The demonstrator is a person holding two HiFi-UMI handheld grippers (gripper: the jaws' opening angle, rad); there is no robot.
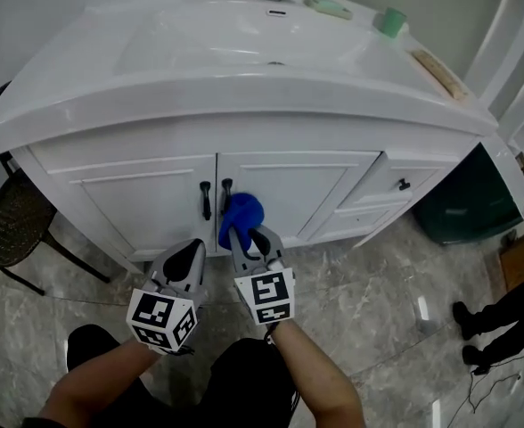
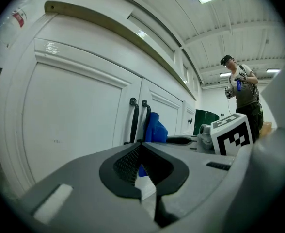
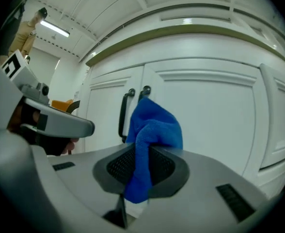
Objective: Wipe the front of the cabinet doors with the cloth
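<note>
Underfoot, marbled grey floor [image 1: 369,319] meets white cabinet doors [image 1: 289,190].

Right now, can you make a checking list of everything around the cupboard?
Surface: white cabinet doors, shut, two black handles at the middle.
Job's things: blue cloth bunched near the handles.
Clutter: green cup and pale green dish on the counter.
Grippers: right gripper shut on the cloth; left gripper shut, empty.
Cables: thin cord on the floor, far right.
Surroundings: dark chair left, green bin right, another person's shoes.
</note>
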